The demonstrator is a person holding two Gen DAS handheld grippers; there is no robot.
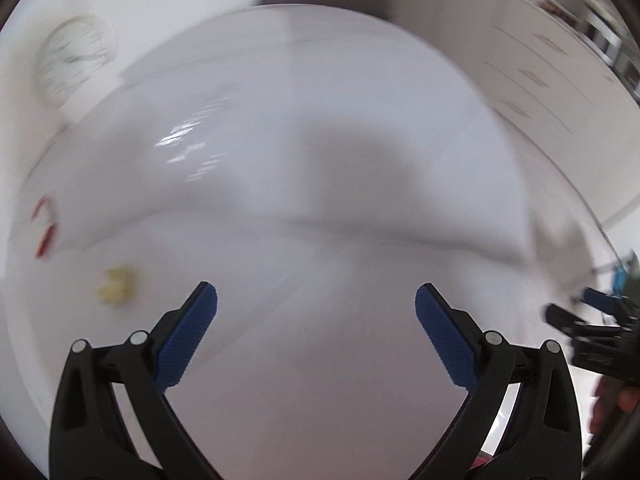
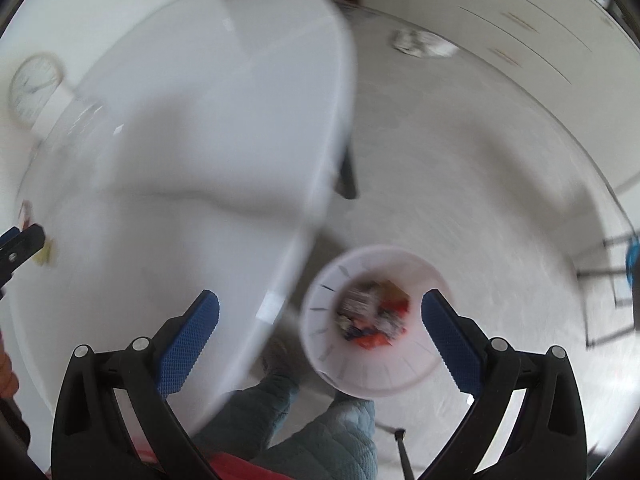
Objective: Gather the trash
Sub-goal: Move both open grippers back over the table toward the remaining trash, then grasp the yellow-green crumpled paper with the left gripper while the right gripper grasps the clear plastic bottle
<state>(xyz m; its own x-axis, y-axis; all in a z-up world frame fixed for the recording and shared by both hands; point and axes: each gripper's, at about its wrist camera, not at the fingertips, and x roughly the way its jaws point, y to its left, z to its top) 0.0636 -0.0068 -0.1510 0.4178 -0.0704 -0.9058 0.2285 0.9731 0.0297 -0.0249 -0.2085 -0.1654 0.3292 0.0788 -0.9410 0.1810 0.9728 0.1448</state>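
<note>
In the left wrist view the left gripper [image 1: 316, 300] was held wide open and empty over the white table [image 1: 320, 140], a yellow scrap [image 1: 116, 285] lying near left, while in the right wrist view the right gripper [image 2: 320, 308], likewise spread and empty, was poised above the floor-standing bin [image 2: 372, 320] of trash, so a release was judged done and reaching for the scrap next.

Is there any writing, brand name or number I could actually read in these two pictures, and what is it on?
None can be read.
Wall clock: dial marks blurred, no numerals legible.
Red and white wrapper on the table: print smeared by motion.
Wrappers in the white bin: colours only, print too blurred.
</note>
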